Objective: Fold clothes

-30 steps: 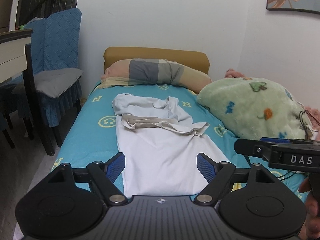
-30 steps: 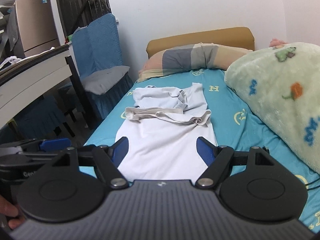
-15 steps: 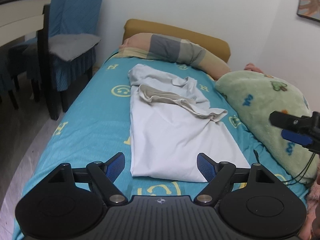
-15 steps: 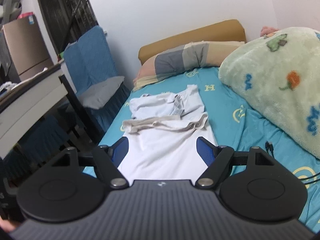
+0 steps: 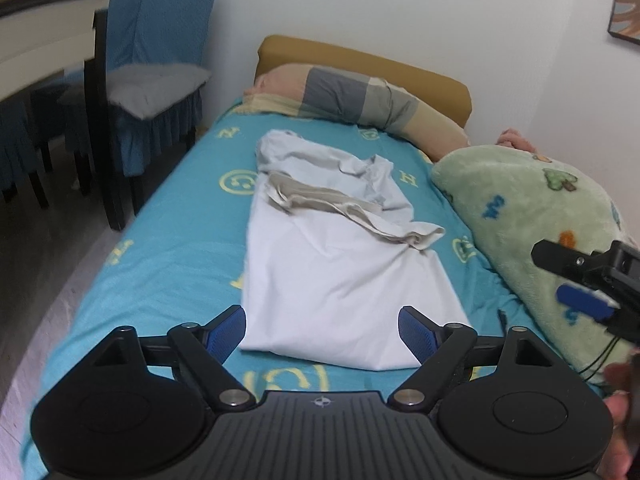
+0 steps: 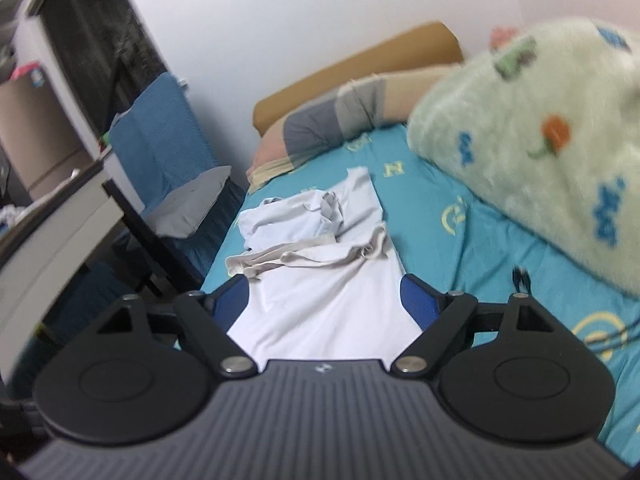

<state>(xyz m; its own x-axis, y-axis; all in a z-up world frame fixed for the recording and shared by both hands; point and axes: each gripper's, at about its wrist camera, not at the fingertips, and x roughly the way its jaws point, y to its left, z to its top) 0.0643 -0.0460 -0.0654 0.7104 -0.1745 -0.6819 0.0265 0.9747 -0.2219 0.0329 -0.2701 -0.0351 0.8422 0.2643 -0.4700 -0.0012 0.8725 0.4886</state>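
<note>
A: In the left wrist view, what does the bed (image 5: 168, 240) hold?

B: Its teal sheet carries a white garment (image 5: 340, 272) lying lengthwise in the middle of the frame. A striped pillow (image 5: 352, 100) lies across the top against the tan headboard (image 5: 360, 60), and a green fleece blanket (image 5: 532, 216) is heaped at the right.

A: How does the garment look?

B: The lower half is smooth and flat. A beige-edged band crosses it diagonally above centre, and the upper part is bunched and creased.

A: And the left gripper (image 5: 322, 332)?

B: At the bottom of the frame its jaws are opening, wide apart, with the garment's near hem showing between them but not pinched. The right gripper (image 5: 580, 292) juts in at the right edge over the blanket.

A: The right wrist view?

B: It is blurred. The bed (image 6: 480, 256) runs up the middle, the garment (image 6: 320, 280) at centre, its crumpled top toward the pillow (image 6: 332, 120), the blanket (image 6: 540, 140) filling the upper right. A blue-covered chair (image 6: 160, 148) stands at the left.

A: The right gripper (image 6: 322, 300) there?

B: Its jaws are opening too, straddling the garment's smooth lower part without pressing it.
</note>
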